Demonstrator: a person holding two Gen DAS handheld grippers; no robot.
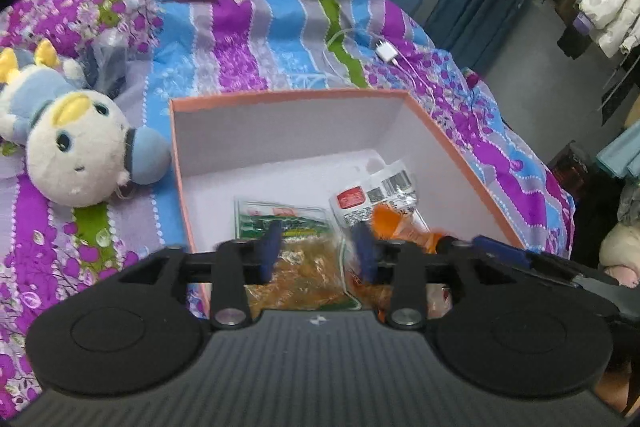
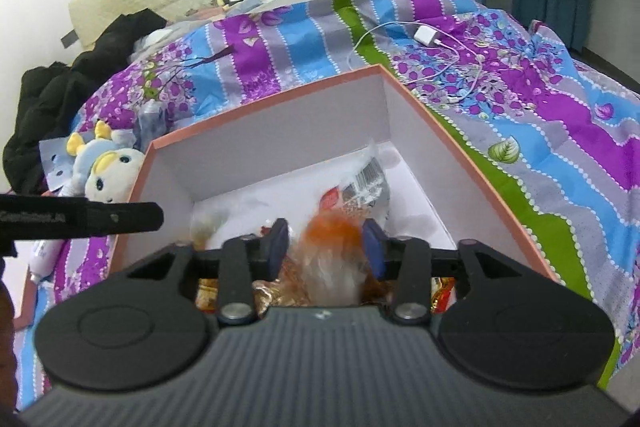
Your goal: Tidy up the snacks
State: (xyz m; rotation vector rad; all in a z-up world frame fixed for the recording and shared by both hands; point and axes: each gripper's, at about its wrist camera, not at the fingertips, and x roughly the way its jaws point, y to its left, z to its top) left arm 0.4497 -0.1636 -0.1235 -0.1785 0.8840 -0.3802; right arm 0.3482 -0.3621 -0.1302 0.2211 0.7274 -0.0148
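Note:
An orange-rimmed box [image 1: 452,131] with white walls sits on the bed and also shows in the right wrist view [image 2: 280,91]. Inside lie a green-labelled snack bag [image 1: 288,223], a clear packet with a barcode and red label [image 1: 376,191] and an orange packet [image 1: 400,223]. My left gripper [image 1: 318,251] is open above the green bag, holding nothing. My right gripper [image 2: 326,247] is open over the box; a blurred orange and white packet [image 2: 332,251] lies between its fingers, apparently falling. The barcode packet [image 2: 360,187] lies beyond it.
A white and blue plush toy [image 1: 80,147] lies left of the box. A white charger with cable [image 2: 426,37] lies on the quilt behind it. Dark clothes [image 2: 60,87] are piled at the bed's far left. The left gripper's edge [image 2: 80,217] shows at the left.

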